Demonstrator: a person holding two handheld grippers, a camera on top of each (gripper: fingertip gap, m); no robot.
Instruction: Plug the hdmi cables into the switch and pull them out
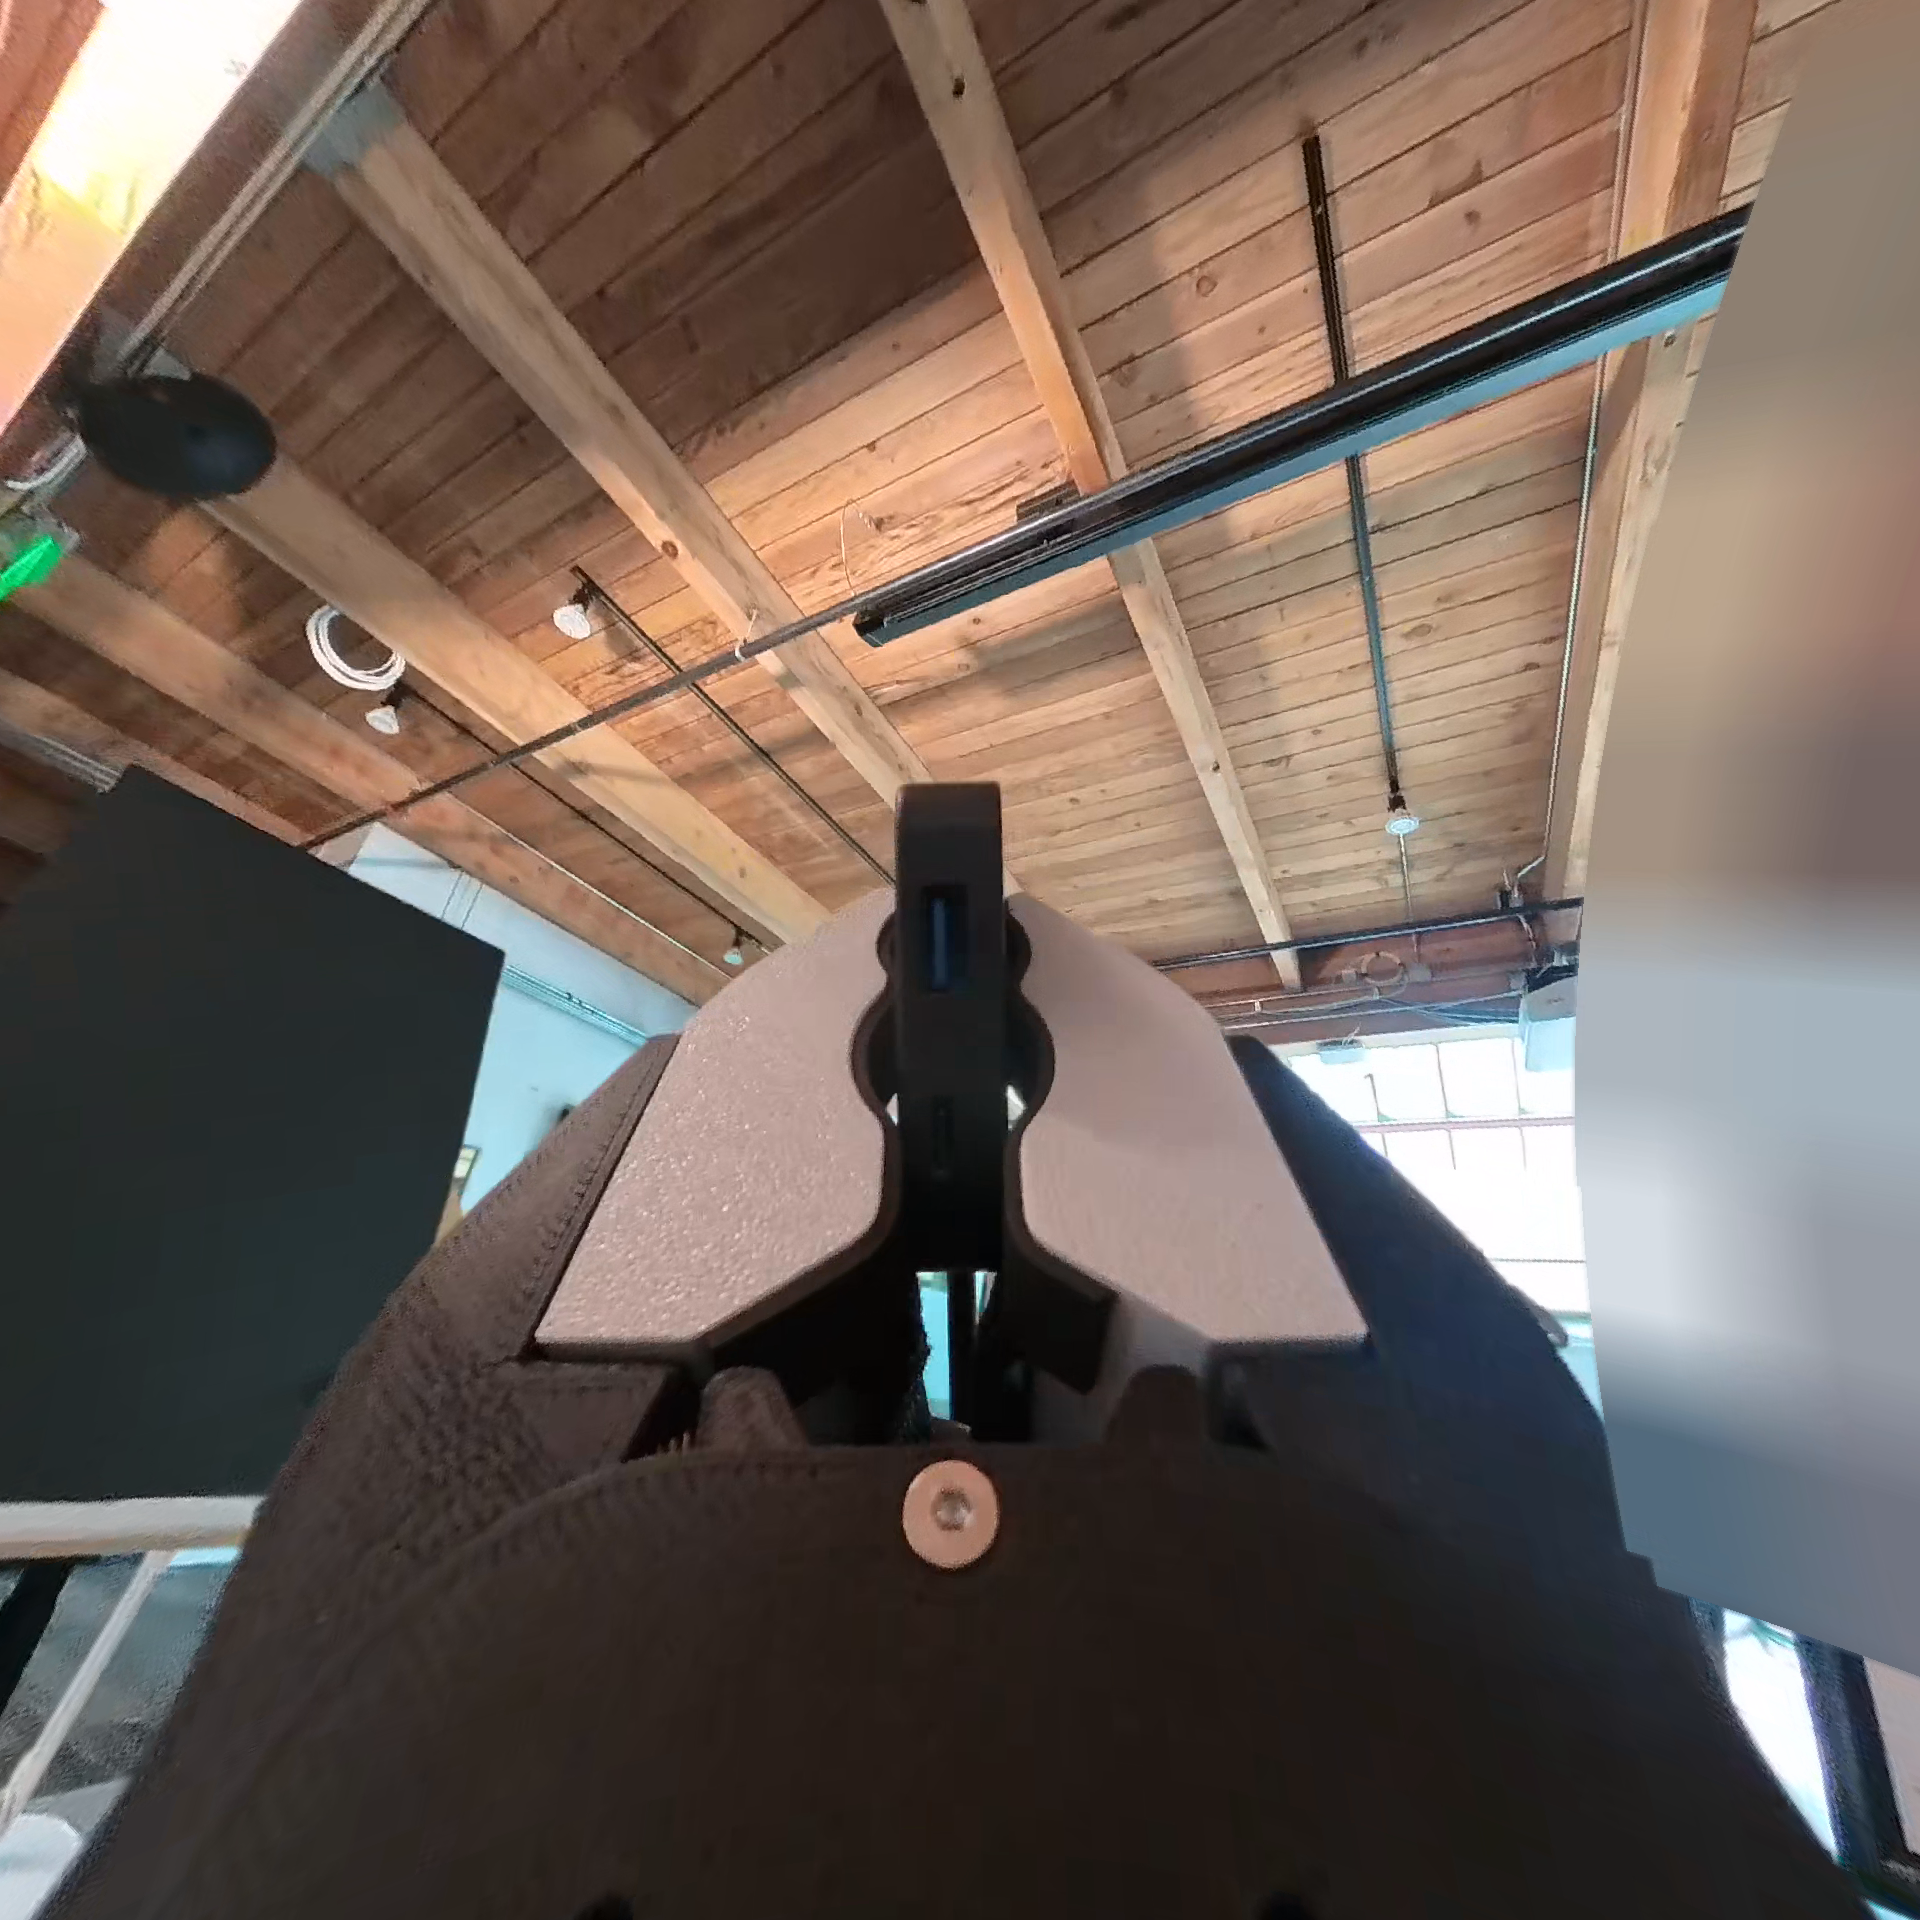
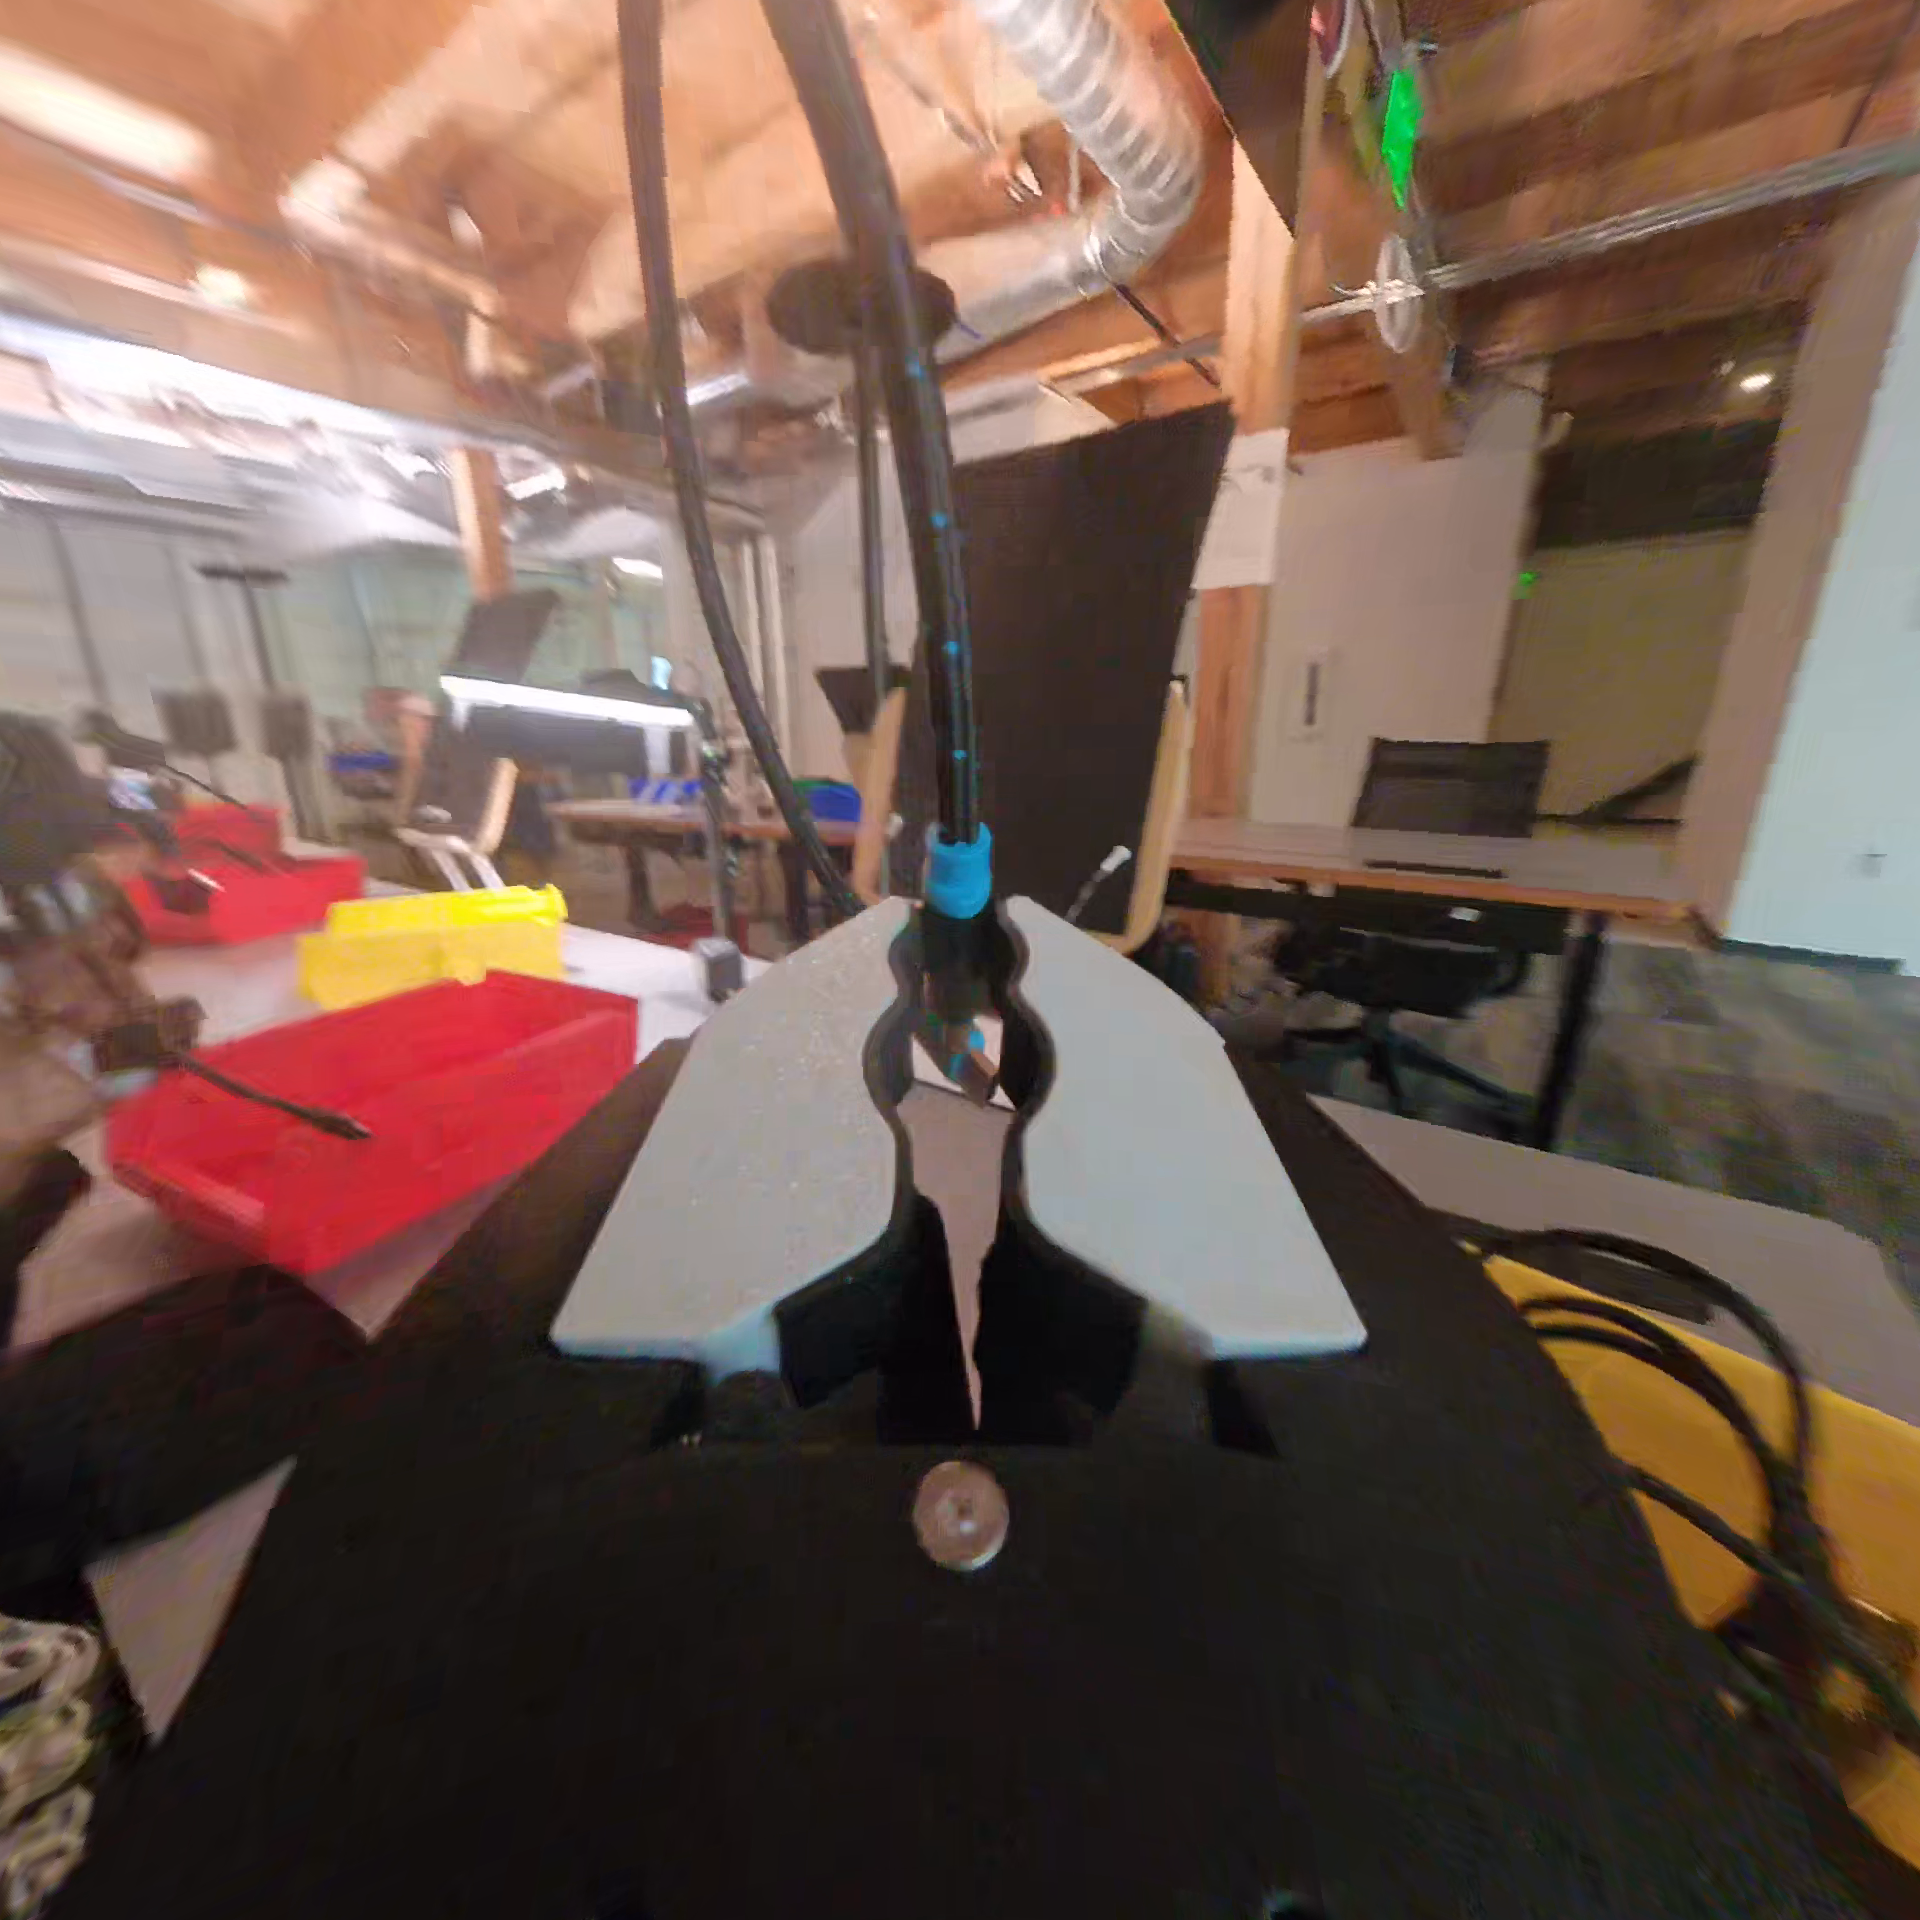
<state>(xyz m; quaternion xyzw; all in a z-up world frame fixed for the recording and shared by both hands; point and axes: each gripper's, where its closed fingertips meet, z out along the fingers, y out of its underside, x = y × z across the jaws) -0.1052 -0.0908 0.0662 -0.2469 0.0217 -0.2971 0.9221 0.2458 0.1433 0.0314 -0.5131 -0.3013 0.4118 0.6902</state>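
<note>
In the left wrist view my left gripper points up at the ceiling and is shut on a slim black switch, held edge-on with a blue port facing the camera. A thin black lead hangs from its lower end between the fingers. In the right wrist view my right gripper is shut on the plug of a black HDMI cable with a blue collar. The cable rises up and away; its metal tip points back toward the camera. A second black cable hangs to the left of it.
Red bins and a yellow bin sit on the table at left. A yellow bin with loose black cables lies at right. A person's hand shows at the left edge. A black panel stands left.
</note>
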